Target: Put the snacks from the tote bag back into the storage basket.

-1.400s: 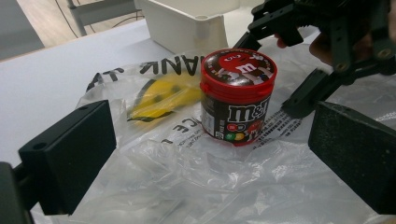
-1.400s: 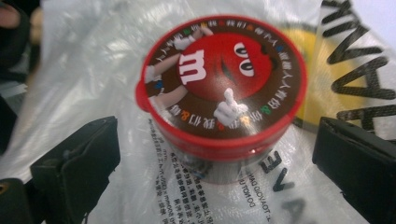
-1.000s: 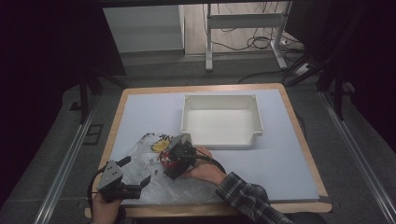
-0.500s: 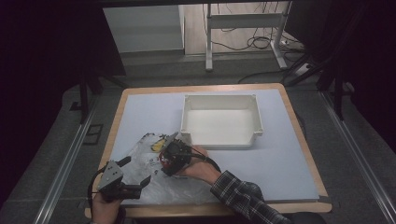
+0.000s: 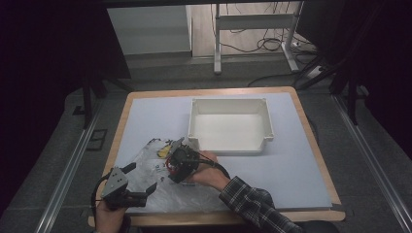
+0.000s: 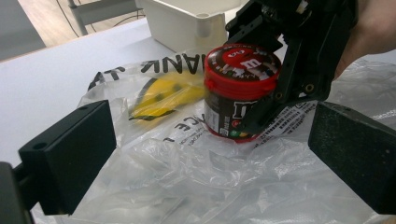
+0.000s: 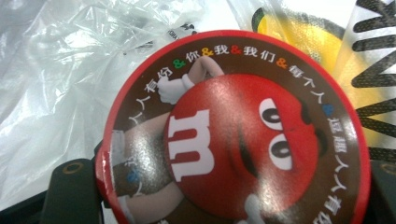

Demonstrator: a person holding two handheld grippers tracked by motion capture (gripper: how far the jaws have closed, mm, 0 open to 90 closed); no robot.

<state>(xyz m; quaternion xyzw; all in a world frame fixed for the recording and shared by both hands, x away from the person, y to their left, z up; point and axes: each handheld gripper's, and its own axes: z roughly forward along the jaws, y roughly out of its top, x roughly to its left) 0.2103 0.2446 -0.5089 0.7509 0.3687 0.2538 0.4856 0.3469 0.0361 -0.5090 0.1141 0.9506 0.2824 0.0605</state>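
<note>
Candy jar (image 6: 240, 91): stands on the plastic bag (image 6: 196, 182), just before the white bin (image 5: 231, 125).
Right gripper (image 6: 273, 100): your jaws clamp the jar's body under the red lid.
Left gripper (image 5: 138, 187): agape, empty, resting over the bag.
Handling: rigid, probably slick; keep hold below the lid.

A wood-edged counter (image 5: 311, 145) stands on dark grey floor (image 5: 379, 160), cables (image 5: 252, 43) trailing past metal frame legs (image 5: 217, 43) behind.
</note>
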